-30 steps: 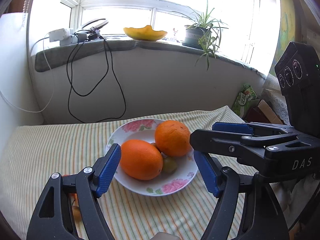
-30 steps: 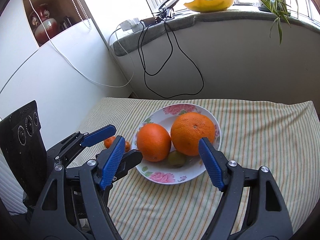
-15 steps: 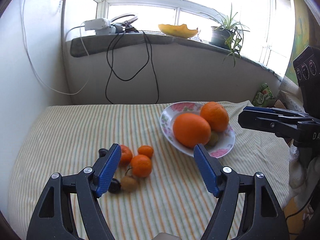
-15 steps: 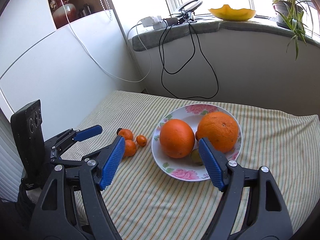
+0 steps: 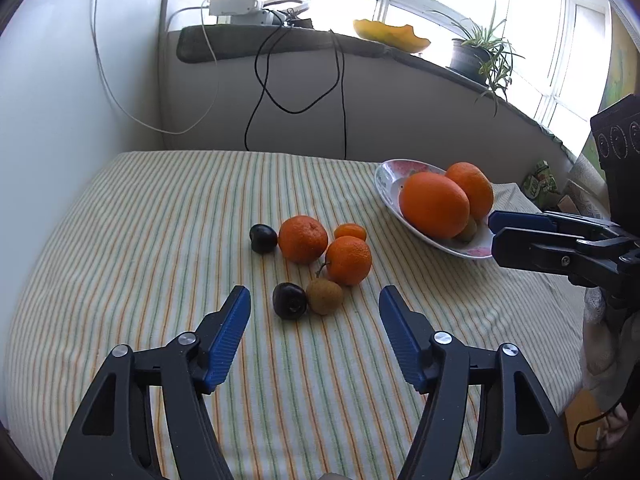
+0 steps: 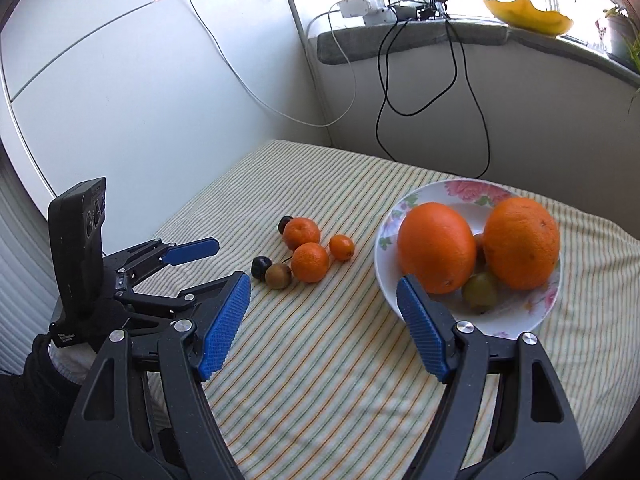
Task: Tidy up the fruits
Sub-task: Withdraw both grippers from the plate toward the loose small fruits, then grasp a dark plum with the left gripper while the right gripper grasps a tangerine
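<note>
A flowered white plate [image 5: 385, 184] [image 6: 386, 280] holds two large oranges [image 5: 434, 205] [image 6: 437, 247] and a small green fruit [image 6: 480, 289]. Loose on the striped cloth lie two mandarins [image 5: 303, 239] [image 6: 310, 262], a smaller orange fruit [image 5: 350, 232], two dark plums [image 5: 289, 300] [image 5: 263, 238] and a brown fruit [image 5: 324, 296] [image 6: 278, 275]. My left gripper [image 5: 315, 300] is open and empty, just short of the nearest plum and brown fruit. My right gripper [image 6: 323, 284] is open and empty, near the plate's front left edge; it also shows in the left wrist view [image 5: 520, 236].
The table sits in a corner with white walls on the left and behind. Cables [image 5: 296, 80] hang from a windowsill with a power strip [image 5: 234, 4], a yellow bowl [image 5: 392, 34] and a potted plant [image 5: 480, 56]. Packages [image 5: 540, 184] lie beyond the table's right edge.
My left gripper has swung left from the plate to the loose fruits and moved closer to them. My right gripper has drawn back left, with the plate now on its right.
</note>
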Motion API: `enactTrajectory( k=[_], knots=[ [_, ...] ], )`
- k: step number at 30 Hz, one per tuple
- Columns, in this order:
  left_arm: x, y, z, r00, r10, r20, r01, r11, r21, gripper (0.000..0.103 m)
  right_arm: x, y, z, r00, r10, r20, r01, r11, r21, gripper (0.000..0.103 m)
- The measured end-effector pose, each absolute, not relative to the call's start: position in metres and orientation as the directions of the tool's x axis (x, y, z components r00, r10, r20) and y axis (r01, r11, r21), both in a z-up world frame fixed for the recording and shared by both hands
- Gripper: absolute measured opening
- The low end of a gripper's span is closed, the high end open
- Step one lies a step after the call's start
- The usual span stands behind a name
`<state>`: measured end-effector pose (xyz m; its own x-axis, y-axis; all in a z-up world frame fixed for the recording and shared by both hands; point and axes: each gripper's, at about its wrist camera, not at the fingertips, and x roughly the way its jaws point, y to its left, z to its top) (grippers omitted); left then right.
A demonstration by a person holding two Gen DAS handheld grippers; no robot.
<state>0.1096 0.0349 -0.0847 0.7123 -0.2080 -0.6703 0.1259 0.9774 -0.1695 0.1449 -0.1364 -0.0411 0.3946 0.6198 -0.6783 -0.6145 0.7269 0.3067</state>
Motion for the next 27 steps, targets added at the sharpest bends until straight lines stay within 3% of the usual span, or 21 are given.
enactTrajectory(
  k=[7,11,13,27],
  knots=[
    [0.115,0.051,-0.096,0.689,-0.239,-0.684,0.121,0.969,-0.217,0.048,0.147,-0.112,-0.062,0.322,0.630,-0.707,-0.627,0.702,0.339,0.062],
    [0.118,0.058,-0.101,0.680,-0.253,-0.688,0.122,0.964,-0.235,0.040,0.150,-0.103,-0.073,0.309,0.618,-0.723,-0.601,0.716,0.356,0.060],
    [0.120,0.059,-0.103,0.674,-0.262,-0.691,0.127,0.962,-0.241,0.039,0.153,-0.098,-0.079,0.299,0.612,-0.732,-0.590,0.722,0.363,0.051],
    [0.130,0.067,-0.110,0.644,-0.298,-0.704,0.153,0.952,-0.264,0.034,0.169,-0.077,-0.101,0.325,0.581,-0.746,-0.456,0.787,0.415,0.050]
  ],
)
